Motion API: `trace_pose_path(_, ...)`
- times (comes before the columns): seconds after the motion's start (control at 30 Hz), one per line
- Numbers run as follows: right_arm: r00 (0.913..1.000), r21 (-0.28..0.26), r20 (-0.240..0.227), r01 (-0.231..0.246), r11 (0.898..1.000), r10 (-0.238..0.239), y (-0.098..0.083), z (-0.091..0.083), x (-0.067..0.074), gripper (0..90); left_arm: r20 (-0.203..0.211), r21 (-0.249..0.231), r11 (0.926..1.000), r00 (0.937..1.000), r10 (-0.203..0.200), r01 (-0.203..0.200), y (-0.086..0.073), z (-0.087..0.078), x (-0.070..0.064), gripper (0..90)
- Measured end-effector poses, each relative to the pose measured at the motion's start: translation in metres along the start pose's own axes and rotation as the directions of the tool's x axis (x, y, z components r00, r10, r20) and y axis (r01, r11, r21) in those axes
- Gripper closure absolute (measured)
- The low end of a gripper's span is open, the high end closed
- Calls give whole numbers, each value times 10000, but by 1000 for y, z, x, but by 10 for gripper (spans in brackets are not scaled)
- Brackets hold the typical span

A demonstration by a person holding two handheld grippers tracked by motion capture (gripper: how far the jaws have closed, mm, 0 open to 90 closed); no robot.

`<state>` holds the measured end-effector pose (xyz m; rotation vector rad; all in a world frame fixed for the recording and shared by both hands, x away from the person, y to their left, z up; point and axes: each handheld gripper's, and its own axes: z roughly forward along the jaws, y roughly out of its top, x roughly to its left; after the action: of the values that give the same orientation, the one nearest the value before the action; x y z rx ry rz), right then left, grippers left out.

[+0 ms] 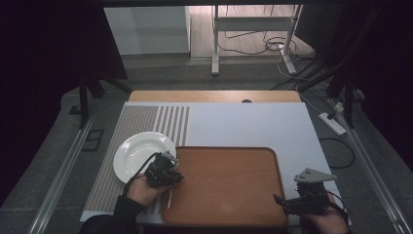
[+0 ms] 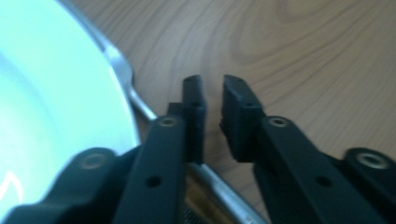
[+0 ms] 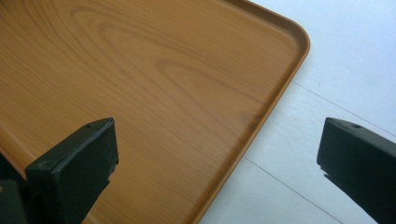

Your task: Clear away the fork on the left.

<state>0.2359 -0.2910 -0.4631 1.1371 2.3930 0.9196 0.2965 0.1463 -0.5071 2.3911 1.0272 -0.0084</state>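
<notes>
We can read no text, label, brand, number or sign on anything in these pictures. The round white ceramic plate (image 1: pixel 138 156) and the rectangular brown wood-grain tray (image 1: pixel 229 187) bear no print that we can make out. A faint thin mark shows low on the plate (image 2: pixel 11 191) in the left gripper view, too blurred for us to read.

Most of the tray (image 1: pixel 229 180) lies bare, so a gripper can pass freely across its middle and right side. At its left edge the plate (image 1: pixel 136 155) and a metal utensil (image 2: pixel 140 105) crowd the left gripper (image 2: pixel 212 100). The white mat (image 1: pixel 253 126) beyond the tray is open.
</notes>
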Motion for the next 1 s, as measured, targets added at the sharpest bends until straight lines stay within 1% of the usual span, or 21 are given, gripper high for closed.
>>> trace_pose_path(0.07,10000,-1,-4,2,10000,-2,0,0,0,0,-39,-141,9998,9999,123,-124,1,-1,-1,632)
trace_pose_path(0.13,10000,-7,11,22,10000,-22,0,0,0,0,-170,-336,9992,9996,210,-216,1,-2,-2,570)
trace_pose_path(0.23,10000,-8,8,28,10000,-28,0,0,0,0,-227,-673,9971,9992,329,-344,2,-4,-2,461)
trace_pose_path(0.33,10000,-11,3,24,10000,-24,0,0,0,0,-102,-1012,9939,9990,433,-441,1,-5,-2,339)
trace_pose_path(0.37,10000,-11,4,29,10000,-29,0,0,0,0,-119,-1081,9931,9990,434,-444,1,-5,-2,298)
trace_pose_path(0.43,10000,-6,-1,52,10000,-52,0,0,0,0,-364,-1162,9919,9982,478,-518,1,-6,-3,184)
trace_pose_path(0.5,10000,-8,-1,59,10000,-59,0,0,0,0,-534,-1211,9911,9973,498,-559,2,-7,-4,112)
trace_pose_path(0.53,10000,-4,-4,62,10000,-62,0,0,0,0,-494,-1280,9904,9977,454,-514,1,-7,-3,68)
trace_pose_path(0.6,10000,0,-18,62,10000,-62,0,0,1,0,-444,-1482,9880,9983,383,-445,0,-9,-2,42)
trace_pose_path(0.63,10000,-18,-27,56,10000,-56,0,0,1,0,-484,-1543,9871,9982,345,-416,0,-9,-1,27)
trace_pose_path(0.7,10000,-8,-37,73,10000,-73,0,0,1,0,-522,-1598,9865,9982,288,-368,-1,-11,1,14)
trace_pose_path(0.77,10000,-3,-34,70,10000,-70,0,0,1,0,-472,-1638,9859,9986,257,-331,-3,-12,3,7)
trace_pose_path(1.0,10000,4,6,39,10000,-39,0,0,1,0,-855,-1754,9843,9963,64,-213,-12,-22,9,0)
